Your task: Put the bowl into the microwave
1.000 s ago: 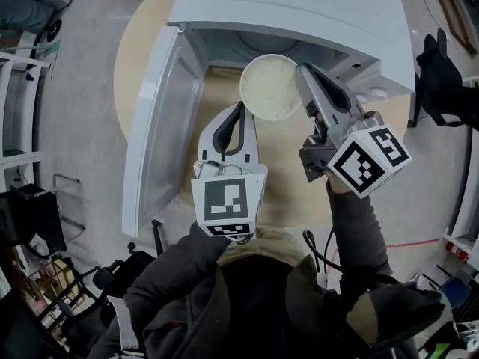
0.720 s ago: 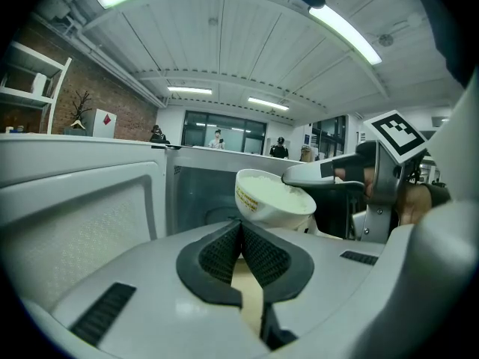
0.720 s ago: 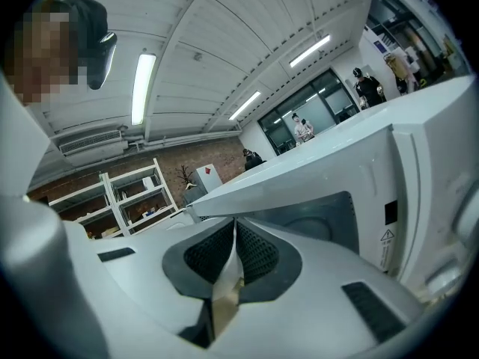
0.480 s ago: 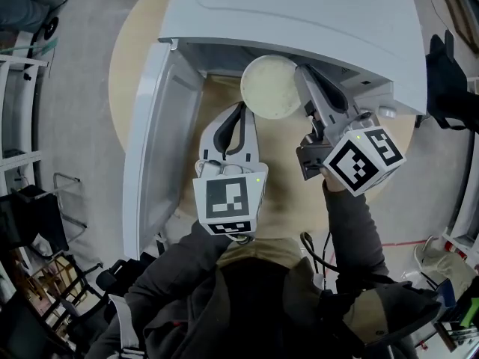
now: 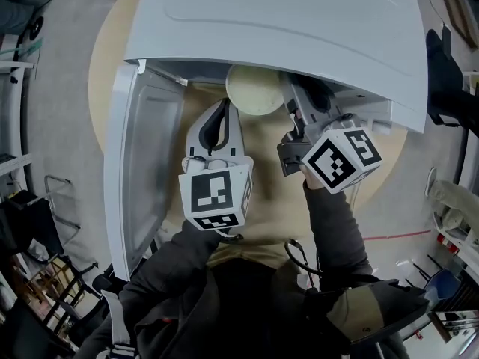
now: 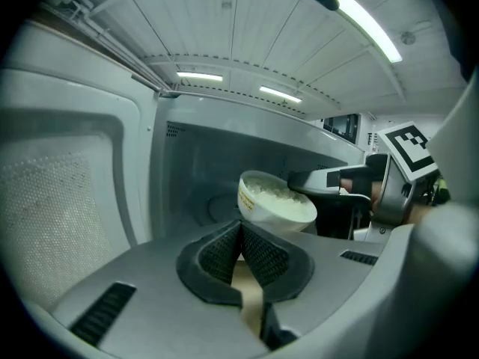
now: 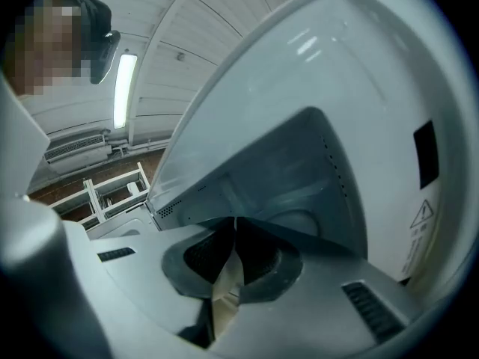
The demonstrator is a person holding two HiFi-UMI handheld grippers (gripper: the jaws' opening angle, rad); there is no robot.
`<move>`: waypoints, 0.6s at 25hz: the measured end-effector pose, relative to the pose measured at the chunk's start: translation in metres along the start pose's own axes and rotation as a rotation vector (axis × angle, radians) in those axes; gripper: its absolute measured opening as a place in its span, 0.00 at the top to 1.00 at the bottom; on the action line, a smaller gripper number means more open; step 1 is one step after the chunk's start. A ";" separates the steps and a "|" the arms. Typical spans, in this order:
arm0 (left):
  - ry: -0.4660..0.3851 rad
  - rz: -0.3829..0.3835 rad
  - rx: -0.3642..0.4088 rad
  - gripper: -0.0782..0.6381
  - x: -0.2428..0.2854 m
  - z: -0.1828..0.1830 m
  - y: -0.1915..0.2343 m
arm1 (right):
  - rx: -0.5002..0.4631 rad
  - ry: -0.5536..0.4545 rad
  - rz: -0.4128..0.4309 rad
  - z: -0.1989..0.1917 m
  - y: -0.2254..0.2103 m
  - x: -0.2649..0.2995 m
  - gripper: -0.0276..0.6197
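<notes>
**Bowl held at the mouth of the open microwave**
The microwave (image 5: pixel 284 28) fills the upper frame on the worktop (image 5: pixel 269 178), with its door (image 5: pixel 142 155) swung open at left. At upper centre, the right gripper (image 5: pixel 293 105) has its jaws pinching the rim of the bowl (image 5: pixel 253 92). The left gripper (image 5: pixel 223 109), lower left, has its jaws pressed together, empty.

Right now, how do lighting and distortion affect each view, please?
Head view: sharp, shadow inside the microwave round the bowl. Left gripper view: fisheye bending, dark corners, bright ceiling lights. Right gripper view: same bending, glare on the microwave.
</notes>
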State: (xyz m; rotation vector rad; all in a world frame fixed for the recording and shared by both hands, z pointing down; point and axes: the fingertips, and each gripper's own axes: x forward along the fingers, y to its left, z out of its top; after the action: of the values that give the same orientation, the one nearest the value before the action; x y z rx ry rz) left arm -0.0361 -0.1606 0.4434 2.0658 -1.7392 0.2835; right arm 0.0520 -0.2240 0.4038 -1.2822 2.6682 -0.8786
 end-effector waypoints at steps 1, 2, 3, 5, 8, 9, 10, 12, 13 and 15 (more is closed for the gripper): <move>0.004 0.004 -0.004 0.88 0.004 -0.001 0.002 | 0.006 -0.003 -0.004 -0.001 -0.002 0.003 0.93; 0.009 0.005 -0.009 0.88 0.007 -0.002 0.003 | 0.011 -0.005 -0.010 -0.002 -0.005 0.005 0.93; 0.013 0.007 -0.015 0.88 0.011 -0.003 0.004 | 0.016 -0.006 -0.017 -0.003 -0.008 0.007 0.93; 0.020 0.019 -0.036 0.88 0.019 -0.004 0.007 | 0.029 -0.008 -0.027 -0.004 -0.014 0.012 0.93; 0.026 0.041 -0.073 0.88 0.029 -0.005 0.012 | 0.039 -0.015 -0.037 -0.005 -0.021 0.020 0.93; 0.026 0.045 -0.081 0.88 0.033 -0.005 0.013 | 0.042 -0.017 -0.044 -0.006 -0.024 0.023 0.93; 0.026 0.049 -0.089 0.88 0.037 -0.004 0.014 | 0.046 -0.020 -0.054 -0.006 -0.027 0.025 0.93; 0.025 0.053 -0.101 0.88 0.045 -0.004 0.015 | 0.048 -0.025 -0.066 -0.005 -0.033 0.030 0.93; 0.025 0.057 -0.104 0.88 0.048 -0.004 0.017 | 0.044 -0.027 -0.069 -0.006 -0.036 0.033 0.93; 0.029 0.072 -0.113 0.88 0.056 -0.005 0.021 | 0.035 -0.030 -0.079 -0.007 -0.040 0.037 0.93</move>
State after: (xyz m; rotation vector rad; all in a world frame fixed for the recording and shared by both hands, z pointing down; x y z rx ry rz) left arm -0.0448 -0.2106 0.4753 1.9139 -1.7731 0.2295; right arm 0.0534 -0.2674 0.4374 -1.3900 2.5832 -0.9034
